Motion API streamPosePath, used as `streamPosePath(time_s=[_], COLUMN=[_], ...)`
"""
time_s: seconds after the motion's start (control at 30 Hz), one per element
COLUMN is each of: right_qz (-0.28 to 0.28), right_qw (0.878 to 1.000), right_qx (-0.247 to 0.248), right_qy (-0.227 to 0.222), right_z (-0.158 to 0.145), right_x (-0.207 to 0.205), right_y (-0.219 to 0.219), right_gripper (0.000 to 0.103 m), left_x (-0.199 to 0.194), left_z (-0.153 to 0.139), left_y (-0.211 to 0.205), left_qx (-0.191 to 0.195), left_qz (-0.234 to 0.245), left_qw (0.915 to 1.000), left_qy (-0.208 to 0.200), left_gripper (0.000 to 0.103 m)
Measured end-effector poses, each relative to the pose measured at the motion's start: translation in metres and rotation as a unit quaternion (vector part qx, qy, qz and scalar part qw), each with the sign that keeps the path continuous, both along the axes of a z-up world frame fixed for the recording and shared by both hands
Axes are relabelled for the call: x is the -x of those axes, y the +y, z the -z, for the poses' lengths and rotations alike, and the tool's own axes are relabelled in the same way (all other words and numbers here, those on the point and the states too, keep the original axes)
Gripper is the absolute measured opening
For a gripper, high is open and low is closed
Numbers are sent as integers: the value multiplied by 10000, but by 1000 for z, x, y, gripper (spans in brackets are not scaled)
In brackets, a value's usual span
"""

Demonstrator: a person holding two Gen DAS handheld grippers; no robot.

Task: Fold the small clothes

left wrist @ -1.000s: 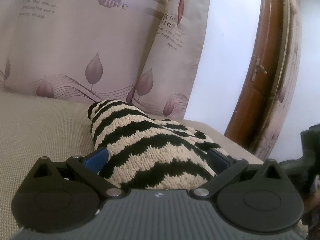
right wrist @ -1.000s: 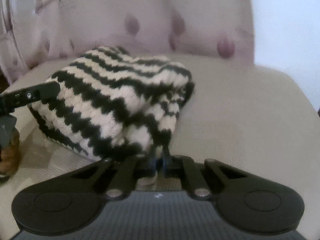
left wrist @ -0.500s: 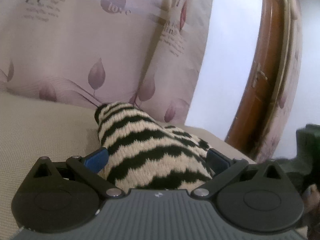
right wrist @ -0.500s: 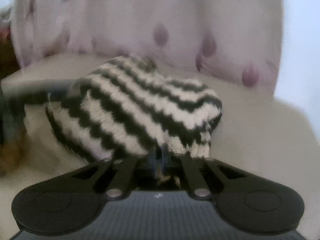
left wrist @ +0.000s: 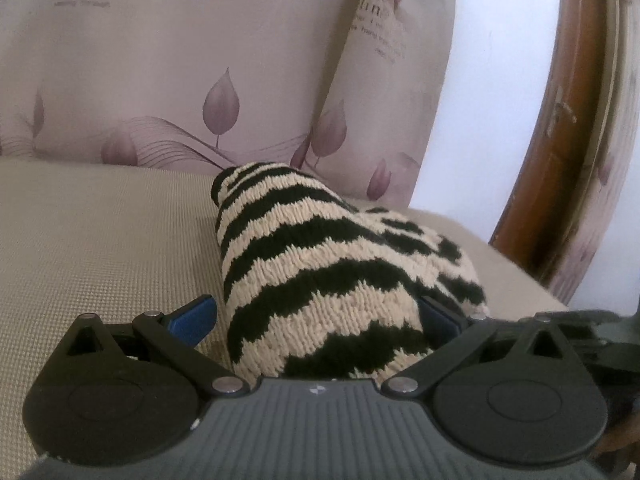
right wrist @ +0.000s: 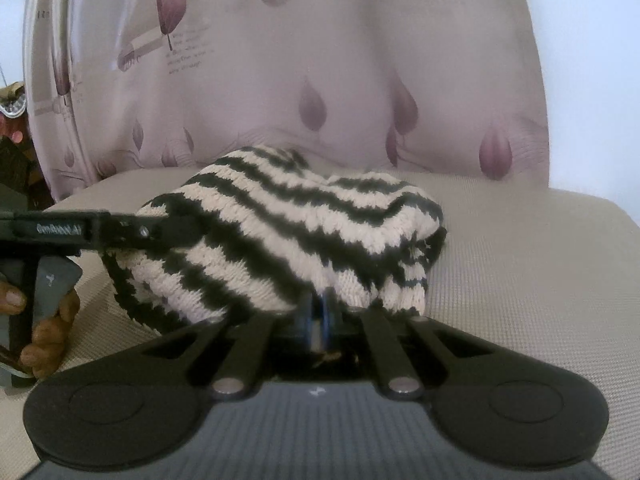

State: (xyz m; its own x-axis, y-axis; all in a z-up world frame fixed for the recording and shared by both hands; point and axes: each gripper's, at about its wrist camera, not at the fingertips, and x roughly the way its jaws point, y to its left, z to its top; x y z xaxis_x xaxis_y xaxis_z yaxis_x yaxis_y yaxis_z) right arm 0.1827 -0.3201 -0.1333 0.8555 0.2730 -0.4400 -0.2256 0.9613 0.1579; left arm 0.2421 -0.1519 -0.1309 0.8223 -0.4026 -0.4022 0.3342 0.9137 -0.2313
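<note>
A small black-and-cream striped knit garment (left wrist: 320, 280) lies bunched on a beige seat cushion (left wrist: 100, 240). My left gripper (left wrist: 316, 316) stands open and wide, with the bundle bulging up between its fingers. Its left blue pad (left wrist: 192, 316) is just clear of the wool; the other pad is mostly hidden by the knit. In the right wrist view the same garment (right wrist: 288, 232) rises in front of my right gripper (right wrist: 316, 320), whose jaws are shut on its near lower edge. The left gripper's finger (right wrist: 160, 232) reaches in from the left against the bundle's side.
Pink leaf-print back cushions (left wrist: 160, 80) stand right behind the garment. A brown wooden door (left wrist: 560, 140) is at the right. A person's hand (right wrist: 44, 320) holds the left gripper's handle at the left edge. Bare seat cushion (right wrist: 520, 260) stretches to the right.
The bundle has shifted from the left toward the middle of the right wrist view and looms larger. The right jaws stay pinched on its edge. The left jaws stay wide.
</note>
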Motion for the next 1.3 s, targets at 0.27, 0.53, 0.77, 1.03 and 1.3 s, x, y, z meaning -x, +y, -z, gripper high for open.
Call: streamPosePath(time_s=[0.27, 0.53, 0.77, 1.03, 1.3], right_qz=[10, 37, 73, 99, 95], right_qw=[9999, 9999, 9996, 9993, 9990], right_qx=[-114, -141, -184, -180, -416], right_qy=[14, -25, -181, -298, -124], right_z=[0, -1, -3, -4, -6], right_x=[-1, 0, 4, 8, 5], right_y=[-5, -5, -6, -4, -9], right_gripper=[4, 4, 5, 15, 15], left_x=[-1, -1, 0, -1, -6], left_z=[4, 4, 4, 4, 5], left_y=[0, -1, -2, -3, 0], left_qx=[-96, -118, -163, -205, -82], left_qz=[-46, -43, -31, -28, 30], left_qw=[9999, 9999, 9999, 9998, 9998], left_qy=[15, 3, 7, 44, 179], left_gripper=[103, 103, 103, 103, 103])
